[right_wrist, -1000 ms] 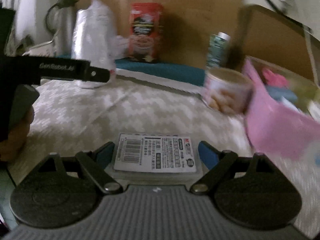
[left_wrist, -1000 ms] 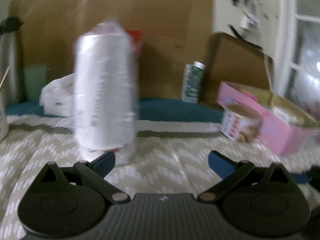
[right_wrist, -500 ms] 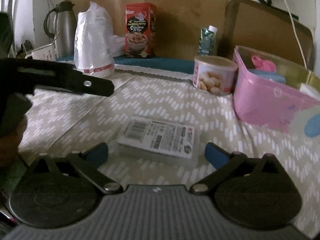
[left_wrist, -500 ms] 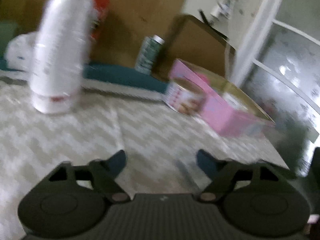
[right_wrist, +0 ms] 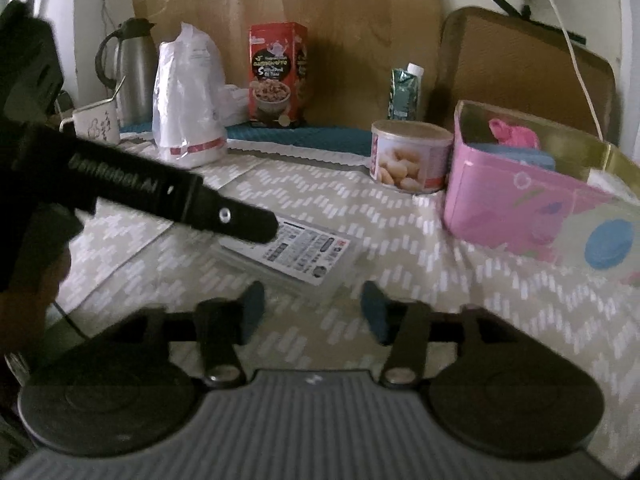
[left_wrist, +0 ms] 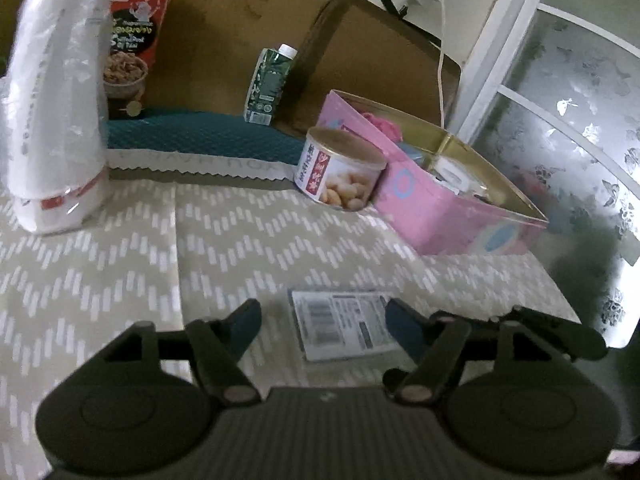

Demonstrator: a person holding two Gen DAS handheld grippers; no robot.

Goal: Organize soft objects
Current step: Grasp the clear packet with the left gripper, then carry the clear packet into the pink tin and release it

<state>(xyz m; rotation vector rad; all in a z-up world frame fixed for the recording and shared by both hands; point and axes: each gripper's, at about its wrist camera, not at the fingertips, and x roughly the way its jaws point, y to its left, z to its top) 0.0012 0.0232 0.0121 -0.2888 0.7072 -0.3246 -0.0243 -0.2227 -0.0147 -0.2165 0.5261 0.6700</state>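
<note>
A flat clear packet (left_wrist: 340, 324) with a barcode label lies on the zigzag-patterned cloth. My left gripper (left_wrist: 322, 326) is low over it, with the packet between its blue fingers. The right finger overlaps the packet's edge and the left finger stands clear of it; the jaws are opening a little. In the right wrist view the packet (right_wrist: 296, 252) lies just ahead of my right gripper (right_wrist: 312, 306), whose jaws are closing with nothing between them. The left gripper's black body (right_wrist: 140, 188) reaches in from the left over the packet. A pink box (right_wrist: 520, 208) at the right holds a pink soft item (right_wrist: 512, 132).
A nut can (left_wrist: 340, 172) stands against the pink box (left_wrist: 440, 216). A bagged stack of white cups (left_wrist: 56, 120), a red carton (left_wrist: 128, 48) and a green drink carton (left_wrist: 270, 80) stand at the back. A thermos (right_wrist: 132, 68) and mug (right_wrist: 96, 124) are far left.
The left view swung right from the cup stack, and the packet now lies between its narrowed fingers. The right gripper drew back from the packet and its jaws narrowed.
</note>
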